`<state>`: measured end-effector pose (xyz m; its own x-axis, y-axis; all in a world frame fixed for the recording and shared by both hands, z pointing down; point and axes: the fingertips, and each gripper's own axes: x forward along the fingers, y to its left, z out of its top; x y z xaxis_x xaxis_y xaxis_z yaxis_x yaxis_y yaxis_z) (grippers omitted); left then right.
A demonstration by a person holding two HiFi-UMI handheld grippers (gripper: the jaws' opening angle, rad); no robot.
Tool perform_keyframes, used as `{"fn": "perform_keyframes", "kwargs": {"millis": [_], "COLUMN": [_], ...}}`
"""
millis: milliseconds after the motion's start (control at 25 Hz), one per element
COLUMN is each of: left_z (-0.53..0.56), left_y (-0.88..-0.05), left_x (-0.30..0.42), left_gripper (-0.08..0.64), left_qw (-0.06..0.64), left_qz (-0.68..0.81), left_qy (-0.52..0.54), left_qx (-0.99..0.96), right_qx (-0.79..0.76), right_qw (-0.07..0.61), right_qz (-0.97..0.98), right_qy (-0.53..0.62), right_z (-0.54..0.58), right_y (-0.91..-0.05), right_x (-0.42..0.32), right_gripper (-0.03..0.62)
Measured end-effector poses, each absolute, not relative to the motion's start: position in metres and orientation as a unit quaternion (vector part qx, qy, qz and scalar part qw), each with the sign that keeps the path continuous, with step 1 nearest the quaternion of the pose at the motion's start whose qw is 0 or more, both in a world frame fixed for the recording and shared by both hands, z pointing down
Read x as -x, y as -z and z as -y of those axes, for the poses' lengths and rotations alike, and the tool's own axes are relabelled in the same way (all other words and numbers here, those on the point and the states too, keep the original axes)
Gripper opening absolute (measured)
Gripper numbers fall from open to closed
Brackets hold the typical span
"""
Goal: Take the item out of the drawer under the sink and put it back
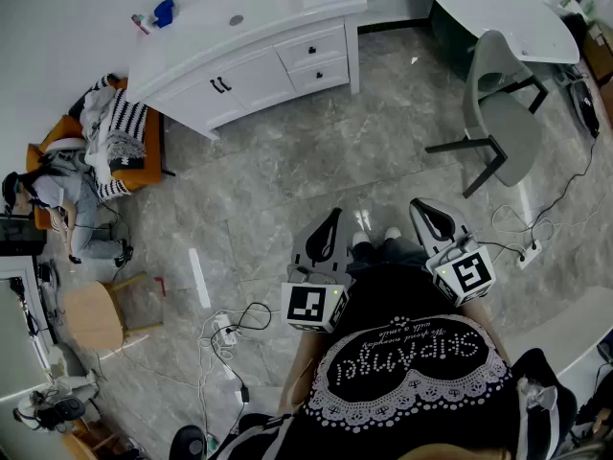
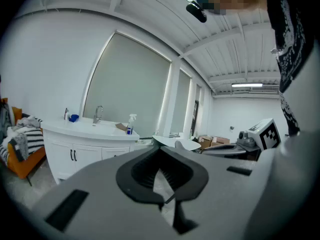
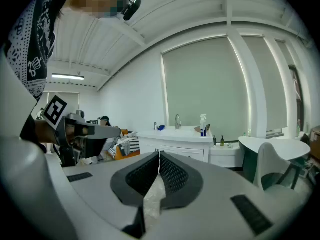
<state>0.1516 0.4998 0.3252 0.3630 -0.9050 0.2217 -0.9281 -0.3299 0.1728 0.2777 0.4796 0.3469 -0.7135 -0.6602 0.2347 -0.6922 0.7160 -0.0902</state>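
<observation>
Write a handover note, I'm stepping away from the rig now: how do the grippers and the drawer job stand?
Left gripper: shut, empty.
Right gripper: shut, empty.
Both are held over the floor, well away from the sink cabinet.
Its drawers are shut; the item is not in view.
Done: nothing that shows.
Left: walk up, open the drawer, take the item out, put it back.

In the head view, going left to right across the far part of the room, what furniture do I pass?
orange couch → white sink cabinet → grey chair
</observation>
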Motion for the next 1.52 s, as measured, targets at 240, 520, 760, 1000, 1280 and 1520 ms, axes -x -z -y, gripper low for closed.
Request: {"fn": "perform_keyframes", "kwargs": {"millis": [240,520,760,1000,1280,1520], "left_z": [-0.496,-0.495,-0.493,-0.484,-0.458,-0.425], "left_y": [-0.326,-0.33,-0.335,-0.345,-0.359,-0.352], "left_x": [-0.147,-0.14,-0.142,-0.149,-0.167,-0.185], "left_gripper": [0.005,0.005,0.005,0.005,0.005,0.005], "left_qw": [0.133,0.135,0.145,0.161,0.197,0.187], "left_qz": [0.562,0.563,0.553,0.546,0.543,0.534], "left_qy": [-0.045,-0.049,-0.054,-0.06,-0.072,-0.074], "left_qx": [-0.815,-0.814,-0.819,-0.82,-0.814,-0.821], "right_qx": [-0.366,-0.363,-0.358,-0.356,-0.357,-0.353], "right_qw": [0.093,0.094,0.075,0.08,0.09,0.087], "right_qz": [0.921,0.922,0.922,0.921,0.917,0.921], "right_qy": [-0.093,-0.099,-0.124,-0.136,-0.155,-0.142], "right_z": [-0.477,-0.476,-0.476,-0.468,-0.437,-0.401], "right_y": [-0.35,-0.355,-0.355,-0.364,-0.374,-0.369], "right_x": [-0.273,-0.267,-0.264,-0.269,-0.276,-0.28], "right_gripper": [0.018,0.018,0.02,0.02,0.02,0.02]}}
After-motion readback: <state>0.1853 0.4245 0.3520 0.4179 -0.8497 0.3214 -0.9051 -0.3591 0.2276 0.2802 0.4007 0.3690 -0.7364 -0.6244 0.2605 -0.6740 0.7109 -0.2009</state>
